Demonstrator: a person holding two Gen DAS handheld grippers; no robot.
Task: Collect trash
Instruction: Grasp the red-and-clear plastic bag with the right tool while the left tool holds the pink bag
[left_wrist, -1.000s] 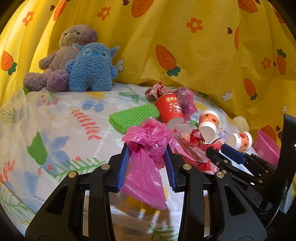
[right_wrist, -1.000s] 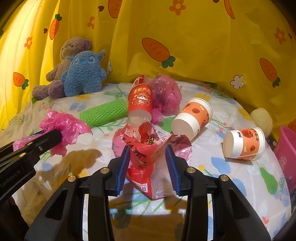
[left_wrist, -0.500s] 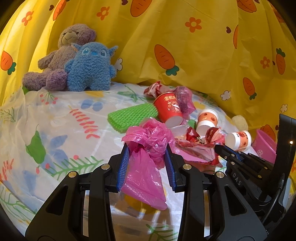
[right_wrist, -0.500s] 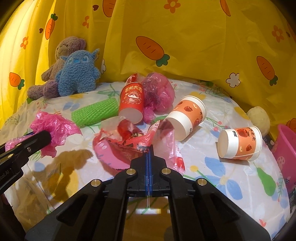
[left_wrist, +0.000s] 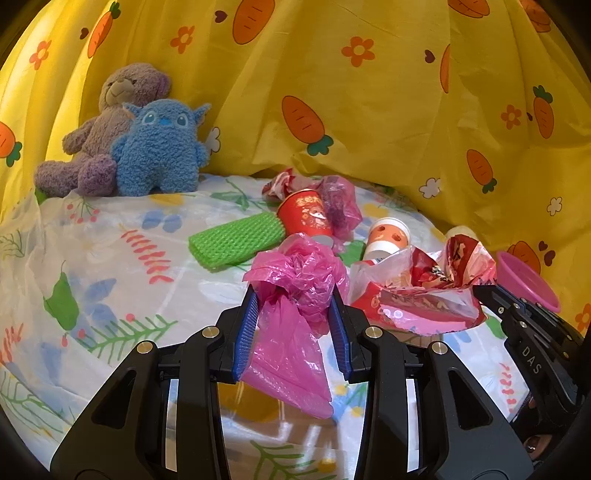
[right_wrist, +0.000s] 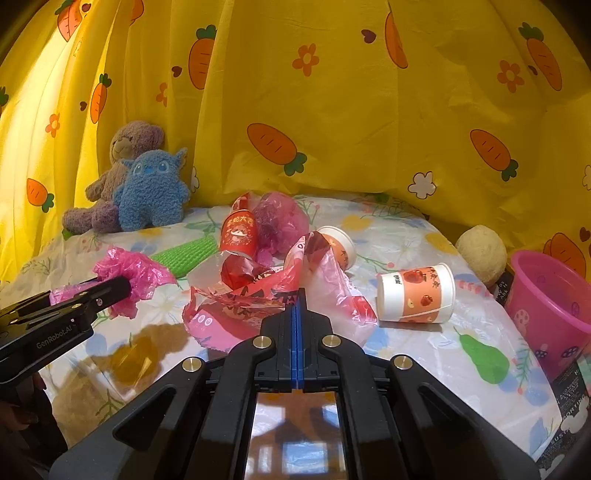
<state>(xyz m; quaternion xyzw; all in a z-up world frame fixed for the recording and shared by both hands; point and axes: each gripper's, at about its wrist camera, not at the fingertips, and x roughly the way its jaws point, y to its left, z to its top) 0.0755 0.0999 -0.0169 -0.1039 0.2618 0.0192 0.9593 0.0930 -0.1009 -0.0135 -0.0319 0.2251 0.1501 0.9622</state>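
My left gripper (left_wrist: 293, 302) is shut on a crumpled pink plastic bag (left_wrist: 295, 291) and holds it above the table; it also shows in the right wrist view (right_wrist: 133, 277). My right gripper (right_wrist: 297, 295) is shut on a red and clear plastic wrapper (right_wrist: 258, 299), lifted off the table; it also shows in the left wrist view (left_wrist: 421, 291). On the table lie a red paper cup (right_wrist: 238, 232), another pink bag (right_wrist: 280, 218), two white and orange paper cups (right_wrist: 417, 293) (right_wrist: 338, 245) and a green mesh sleeve (right_wrist: 184, 254).
A pink bucket (right_wrist: 550, 295) stands at the table's right edge, a beige ball (right_wrist: 480, 253) behind it. A purple bear (right_wrist: 118, 173) and a blue plush (right_wrist: 151, 190) sit at the back left against the yellow carrot curtain (right_wrist: 332, 110).
My right gripper closed on the red wrapper and lifted it up and toward the right. My left gripper kept holding the pink bag, nearly still.
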